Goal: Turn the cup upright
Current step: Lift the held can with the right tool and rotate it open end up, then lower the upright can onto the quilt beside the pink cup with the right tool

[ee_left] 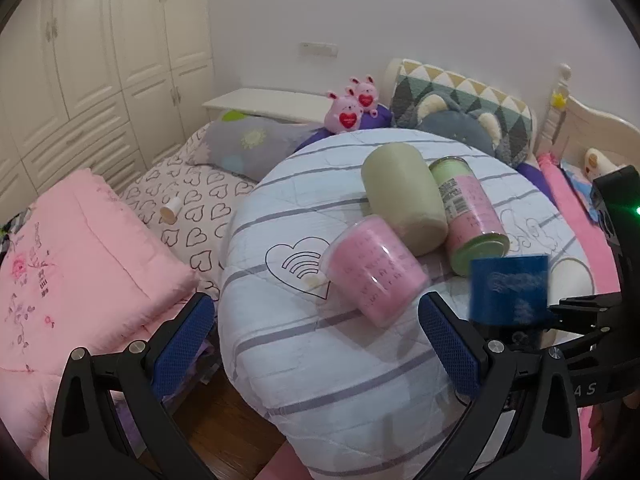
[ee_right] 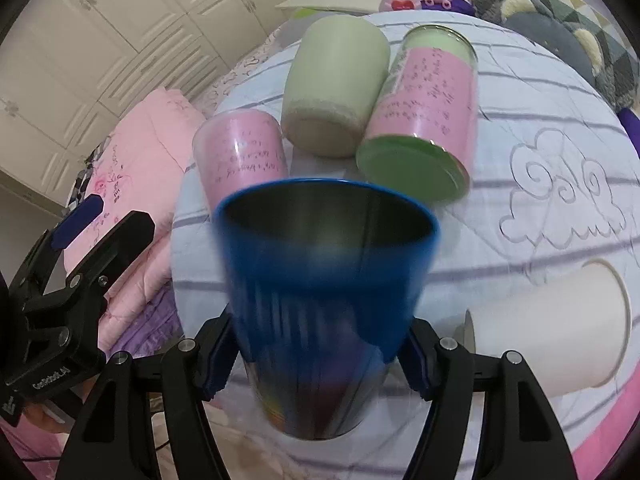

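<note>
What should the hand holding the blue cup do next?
Probably lower the blue cup straight down onto the striped quilt and then open. The right gripper grips it near the base, mouth already up, and the white paper cup lies close on its right.

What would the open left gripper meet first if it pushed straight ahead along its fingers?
Probably the pink clear-plastic cup lying on its side on the striped quilt; it sits between and just beyond the left gripper fingertips, though depth is uncertain.

Left tongs (ee_left: 316, 344) gape wide (nothing between them); right tongs (ee_right: 316, 354) are clamped on the blue cup (ee_right: 320, 280).
</note>
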Action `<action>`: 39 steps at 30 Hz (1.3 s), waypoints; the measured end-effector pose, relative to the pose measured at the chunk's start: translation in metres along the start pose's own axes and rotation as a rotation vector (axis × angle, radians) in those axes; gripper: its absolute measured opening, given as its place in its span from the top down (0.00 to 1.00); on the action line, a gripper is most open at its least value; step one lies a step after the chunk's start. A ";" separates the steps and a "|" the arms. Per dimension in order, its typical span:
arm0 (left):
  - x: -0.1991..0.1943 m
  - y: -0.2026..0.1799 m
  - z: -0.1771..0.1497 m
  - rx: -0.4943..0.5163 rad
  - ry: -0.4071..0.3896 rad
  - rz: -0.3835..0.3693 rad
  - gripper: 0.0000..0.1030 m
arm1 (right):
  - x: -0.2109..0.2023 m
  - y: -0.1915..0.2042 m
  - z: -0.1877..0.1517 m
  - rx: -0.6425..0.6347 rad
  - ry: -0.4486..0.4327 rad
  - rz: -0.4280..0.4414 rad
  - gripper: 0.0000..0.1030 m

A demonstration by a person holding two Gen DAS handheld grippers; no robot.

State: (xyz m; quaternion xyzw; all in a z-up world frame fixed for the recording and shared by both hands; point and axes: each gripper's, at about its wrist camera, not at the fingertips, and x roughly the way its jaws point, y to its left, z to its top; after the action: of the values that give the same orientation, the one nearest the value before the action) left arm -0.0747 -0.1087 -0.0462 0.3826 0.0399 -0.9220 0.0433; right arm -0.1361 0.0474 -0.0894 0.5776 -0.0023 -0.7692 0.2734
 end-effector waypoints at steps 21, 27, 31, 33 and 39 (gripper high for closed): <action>0.022 -0.094 0.011 0.022 0.118 -0.081 0.00 | -0.104 -0.029 -0.042 -0.087 -0.295 -0.306 0.20; 0.045 -0.119 0.010 0.019 0.200 -0.042 0.00 | -0.096 -0.052 -0.036 -0.081 -0.300 -0.272 0.20; 0.058 -0.126 0.010 -0.003 0.234 -0.030 0.00 | -0.095 -0.061 -0.039 -0.077 -0.295 -0.255 0.20; 0.063 -0.126 0.009 -0.003 0.253 -0.029 0.00 | -0.094 -0.066 -0.039 -0.078 -0.300 -0.253 0.20; 0.079 -0.125 0.008 -0.020 0.297 -0.039 0.03 | -0.091 -0.071 -0.039 -0.083 -0.303 -0.233 0.20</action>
State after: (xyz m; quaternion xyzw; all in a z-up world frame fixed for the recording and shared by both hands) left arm -0.1498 0.0110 -0.0920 0.5135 0.0623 -0.8556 0.0227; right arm -0.1147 0.1584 -0.0443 0.4396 0.0553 -0.8733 0.2026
